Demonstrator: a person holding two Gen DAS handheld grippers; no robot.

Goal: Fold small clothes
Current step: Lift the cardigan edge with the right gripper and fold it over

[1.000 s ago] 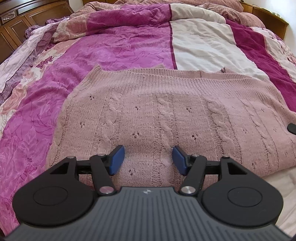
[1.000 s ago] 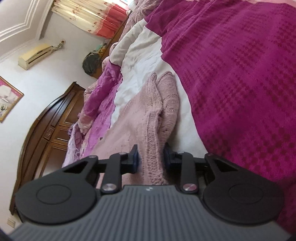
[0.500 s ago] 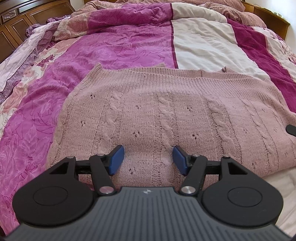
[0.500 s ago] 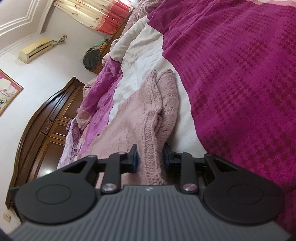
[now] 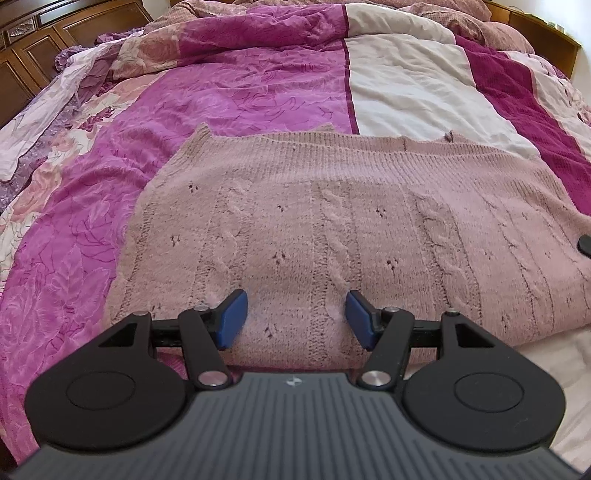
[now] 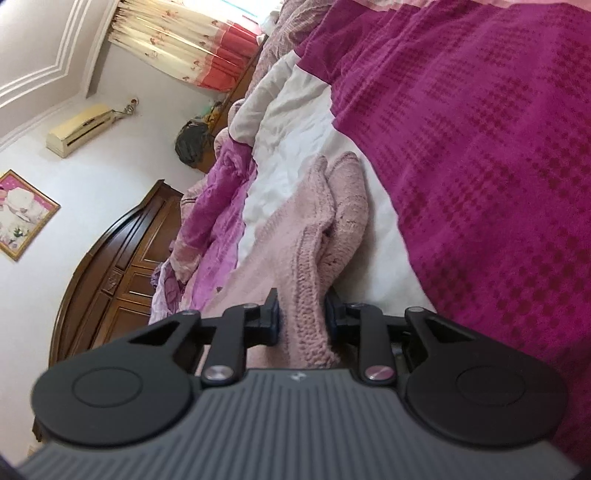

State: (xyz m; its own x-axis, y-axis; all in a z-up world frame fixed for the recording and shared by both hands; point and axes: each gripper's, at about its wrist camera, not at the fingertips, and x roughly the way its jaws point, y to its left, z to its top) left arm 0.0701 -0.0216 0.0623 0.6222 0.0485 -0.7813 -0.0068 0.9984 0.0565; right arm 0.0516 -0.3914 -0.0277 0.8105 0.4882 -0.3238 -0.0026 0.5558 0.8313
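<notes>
A pink cable-knit sweater (image 5: pixel 332 229) lies spread flat on the bed. My left gripper (image 5: pixel 294 317) is open, its blue pads hovering just over the sweater's near edge. My right gripper (image 6: pixel 302 318) is shut on the sweater's side edge (image 6: pixel 306 258), which bunches up between its fingers. A black tip of the right gripper (image 5: pixel 585 244) shows at the sweater's right side in the left wrist view.
The bed is covered by a magenta, white and floral quilt (image 5: pixel 240 92). A dark wooden wardrobe (image 6: pixel 122 266) stands beyond the bed's left side. A wooden headboard (image 5: pixel 535 33) is at the back right. Curtains (image 6: pixel 192 44) and a wall air conditioner (image 6: pixel 79 129) are far off.
The right gripper has risen slightly and tilted with the sweater edge in it. The left gripper has stayed almost still.
</notes>
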